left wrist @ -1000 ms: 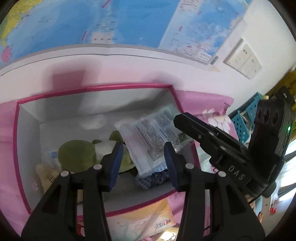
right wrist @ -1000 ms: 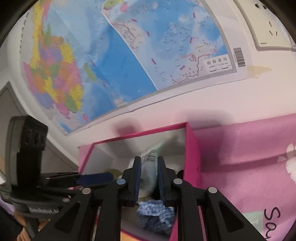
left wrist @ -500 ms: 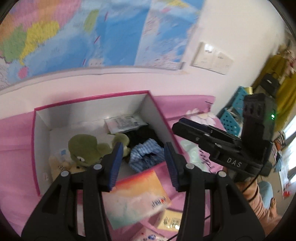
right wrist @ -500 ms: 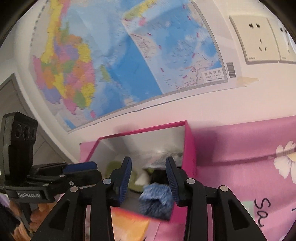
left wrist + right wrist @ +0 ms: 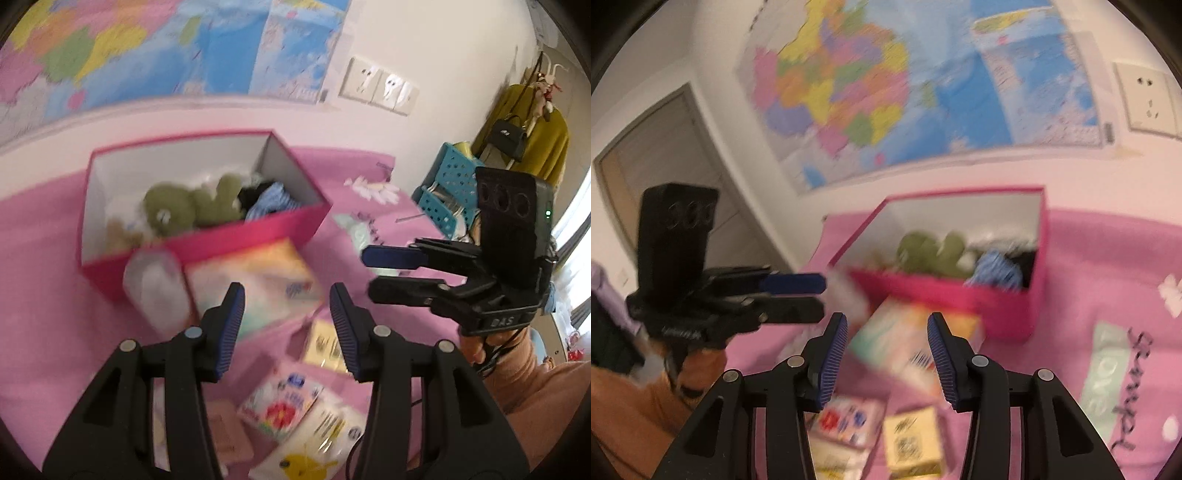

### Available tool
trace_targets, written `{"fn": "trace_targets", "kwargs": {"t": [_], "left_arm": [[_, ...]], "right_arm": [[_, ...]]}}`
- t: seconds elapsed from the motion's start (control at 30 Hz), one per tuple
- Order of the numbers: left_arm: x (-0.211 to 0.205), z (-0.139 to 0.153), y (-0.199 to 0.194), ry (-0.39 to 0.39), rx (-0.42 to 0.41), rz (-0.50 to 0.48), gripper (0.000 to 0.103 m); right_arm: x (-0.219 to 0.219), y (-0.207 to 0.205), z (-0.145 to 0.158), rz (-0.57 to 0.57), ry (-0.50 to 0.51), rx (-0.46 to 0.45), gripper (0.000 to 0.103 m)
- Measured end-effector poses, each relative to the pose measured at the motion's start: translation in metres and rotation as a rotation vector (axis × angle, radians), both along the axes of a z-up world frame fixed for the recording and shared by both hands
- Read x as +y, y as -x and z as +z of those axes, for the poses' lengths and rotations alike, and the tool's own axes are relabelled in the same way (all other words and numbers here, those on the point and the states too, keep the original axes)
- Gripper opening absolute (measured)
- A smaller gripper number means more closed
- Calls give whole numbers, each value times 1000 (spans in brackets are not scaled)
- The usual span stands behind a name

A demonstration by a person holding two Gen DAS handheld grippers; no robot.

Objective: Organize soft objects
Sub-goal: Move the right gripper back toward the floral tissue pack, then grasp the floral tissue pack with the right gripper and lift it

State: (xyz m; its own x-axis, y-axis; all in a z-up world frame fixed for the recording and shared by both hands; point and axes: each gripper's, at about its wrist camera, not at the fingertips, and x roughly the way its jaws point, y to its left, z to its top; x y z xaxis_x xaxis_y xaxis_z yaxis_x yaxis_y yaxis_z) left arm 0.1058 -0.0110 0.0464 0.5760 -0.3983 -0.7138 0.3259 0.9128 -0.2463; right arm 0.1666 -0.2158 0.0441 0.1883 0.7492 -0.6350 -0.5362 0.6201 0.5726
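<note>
A pink box [image 5: 207, 240] on the pink cloth holds a green plush toy [image 5: 173, 206] and a blue checked cloth [image 5: 271, 201]. In front of it lie a pastel tissue pack [image 5: 258, 280], a clear plastic packet [image 5: 155, 284] and several small packs, one of them yellow [image 5: 325, 343]. My left gripper [image 5: 286, 328] hangs open above the tissue pack, holding nothing. My right gripper [image 5: 886, 350] is back from the box [image 5: 942, 295]. Its jaws are opening, with nothing between them. Each gripper shows in the other's view, the right one [image 5: 369, 272] and the left one [image 5: 822, 297].
A map [image 5: 184, 48] and wall sockets [image 5: 380, 90] are on the wall behind the box. Blue plastic baskets [image 5: 450, 188] and a yellow coat [image 5: 532, 125] stand at the right. A door [image 5: 665, 155] is at the left. The person's orange sleeve [image 5: 517, 387] is at the lower right.
My right gripper let go of a printed plastic packet inside the box and its jaws spread. Both grippers drew back from the box, bringing the packs in front of it into view.
</note>
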Motion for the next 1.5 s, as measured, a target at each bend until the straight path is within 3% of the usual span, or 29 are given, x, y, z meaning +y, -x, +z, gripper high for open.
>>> {"fn": "trace_targets", "kwargs": {"t": [0.17, 0.4, 0.6, 0.93, 1.2, 1.5], "left_arm": [[14, -32, 26, 53, 82, 12, 50], [22, -73, 47, 52, 189, 48, 50], [20, -90, 61, 52, 240, 45, 50], [16, -99, 65, 76, 271, 30, 50], [12, -104, 55, 99, 287, 27, 44], [12, -94, 57, 98, 242, 22, 43]], "right_arm": [[12, 30, -20, 70, 24, 61, 46], [33, 53, -49, 126, 40, 154, 46], [47, 68, -62, 166, 71, 183, 46], [60, 74, -82, 159, 173, 205, 46], [65, 76, -83, 148, 165, 211, 46], [63, 77, -81, 139, 154, 209, 42]]}}
